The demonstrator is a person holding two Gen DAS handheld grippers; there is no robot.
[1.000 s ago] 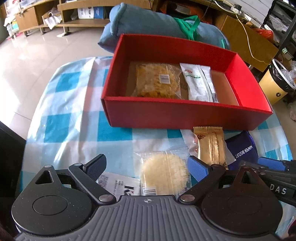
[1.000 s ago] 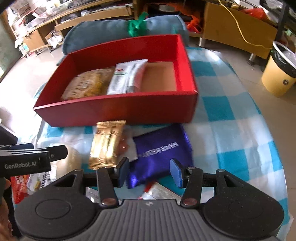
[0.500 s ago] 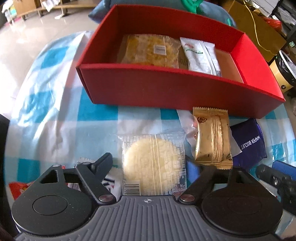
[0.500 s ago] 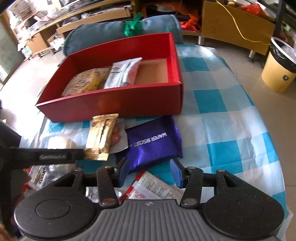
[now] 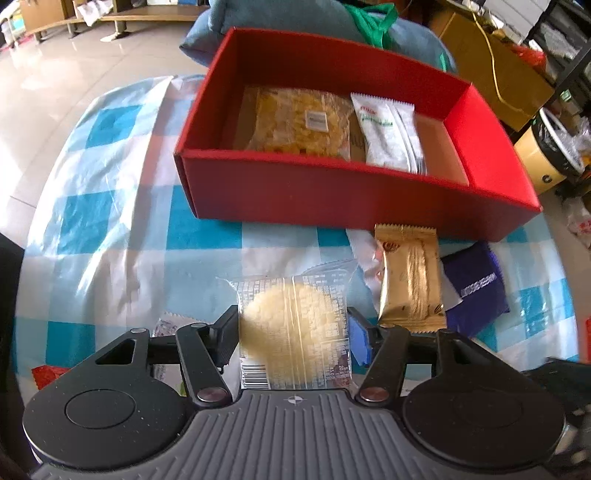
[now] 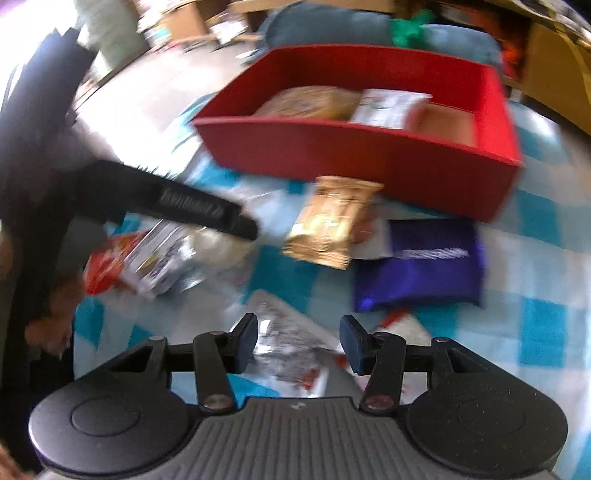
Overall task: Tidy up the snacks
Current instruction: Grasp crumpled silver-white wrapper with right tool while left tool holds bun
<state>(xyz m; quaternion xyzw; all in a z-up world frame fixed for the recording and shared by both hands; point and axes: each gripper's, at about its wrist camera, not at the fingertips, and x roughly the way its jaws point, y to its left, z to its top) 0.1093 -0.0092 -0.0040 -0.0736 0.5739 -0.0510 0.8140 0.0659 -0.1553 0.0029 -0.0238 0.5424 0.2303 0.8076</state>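
My left gripper is shut on a clear-wrapped round rice cracker and holds it above the checked cloth, in front of the red box. The box holds a yellow snack bag and white sachets. A gold packet and a purple wafer biscuit bag lie on the cloth by the box's near wall. My right gripper is open and empty above a silver and red wrapper. The right wrist view is blurred.
A red and white wrapper pile lies at the left under the left gripper's arm. A blue rolled cushion sits behind the box. A yellow bin stands right of the table. The table edge curves close on the left.
My left gripper has shut on the rice cracker and lifted it off the cloth. My right gripper has swung left and back, staying open.
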